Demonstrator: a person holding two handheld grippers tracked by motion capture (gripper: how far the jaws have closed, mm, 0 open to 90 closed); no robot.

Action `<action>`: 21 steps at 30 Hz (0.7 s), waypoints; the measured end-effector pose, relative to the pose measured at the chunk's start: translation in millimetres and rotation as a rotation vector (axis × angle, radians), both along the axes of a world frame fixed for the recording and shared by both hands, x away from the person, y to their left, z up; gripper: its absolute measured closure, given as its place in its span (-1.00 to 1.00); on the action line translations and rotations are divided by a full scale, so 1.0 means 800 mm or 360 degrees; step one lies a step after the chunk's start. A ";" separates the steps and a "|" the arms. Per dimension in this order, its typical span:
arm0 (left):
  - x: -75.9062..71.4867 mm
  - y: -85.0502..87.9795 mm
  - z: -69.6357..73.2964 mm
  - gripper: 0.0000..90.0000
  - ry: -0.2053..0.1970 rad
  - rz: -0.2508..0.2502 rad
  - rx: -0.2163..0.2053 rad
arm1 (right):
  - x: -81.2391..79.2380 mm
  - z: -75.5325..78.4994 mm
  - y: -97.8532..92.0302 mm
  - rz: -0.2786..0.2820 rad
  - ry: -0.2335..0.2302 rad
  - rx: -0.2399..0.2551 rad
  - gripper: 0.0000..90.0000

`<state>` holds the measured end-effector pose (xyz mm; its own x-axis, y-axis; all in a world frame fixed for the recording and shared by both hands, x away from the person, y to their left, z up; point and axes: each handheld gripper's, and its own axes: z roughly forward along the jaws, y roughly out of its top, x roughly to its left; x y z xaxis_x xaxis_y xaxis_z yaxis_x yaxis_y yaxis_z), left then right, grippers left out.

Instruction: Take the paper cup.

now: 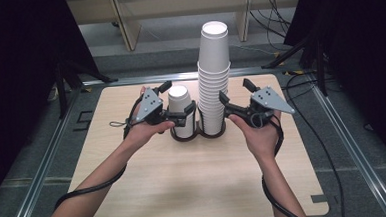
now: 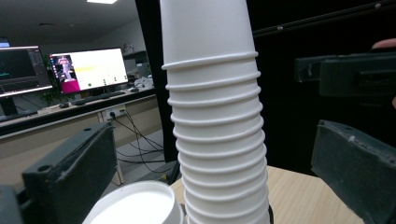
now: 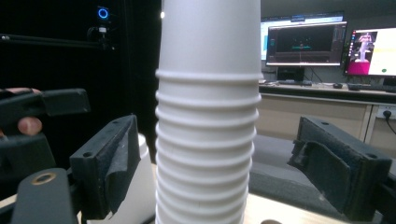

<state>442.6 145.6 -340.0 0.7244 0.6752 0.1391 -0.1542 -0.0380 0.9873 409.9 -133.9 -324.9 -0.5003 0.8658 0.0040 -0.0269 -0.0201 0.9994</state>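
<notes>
Now we're over a round-cornered wooden table [image 1: 150, 191], and both hands are up at the cups. Dead centre stands the tall stack of white paper cups [image 1: 214, 87], rims ringed one above another, seated in the right ring of a dark 2-ring holder [image 1: 201, 134]. Just beside it, in the left ring, sits a single white cup [image 1: 180, 111], mouth up and far shorter than the stack. The left gripper [image 1: 180, 100] comes in from the left with its jaws spread either side of that single cup, 1 jaw behind it and 1 in front; wide apart, clearly, though whether the pads touch the cup wall can't be told from above. In the left gripper view the cup's open rim [image 2: 135, 205] lies low between the jaws, with the stack [image 2: 217, 140] rising right behind it. The right gripper [image 1: 235, 94] reaches in from the right, jaws parted, nothing clamped; in the right gripper view the stack [image 3: 208, 130] stands between the 2 pads [image 3: 116, 163] with air showing on both sides.
</notes>
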 end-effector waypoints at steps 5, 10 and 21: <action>0.013 -0.021 0.006 -1.00 0.0004 -0.0019 0.0030 | 0.014 0.024 0.005 0.0018 -0.0022 0.0025 -0.67; 0.025 -0.041 0.010 -1.00 0.0019 -0.0024 0.0041 | 0.028 0.048 0.009 0.0028 -0.0068 0.0040 -0.67; 0.047 -0.073 0.019 -1.00 0.0045 -0.0011 0.0046 | 0.061 0.086 0.028 0.0100 -0.0027 0.0014 -0.68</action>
<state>479.8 87.3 -325.2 0.7330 0.6661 0.1379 -0.1268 -0.0654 0.9898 458.8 -111.9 -256.1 -0.5539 0.8326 0.0026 -0.0424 -0.0313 0.9986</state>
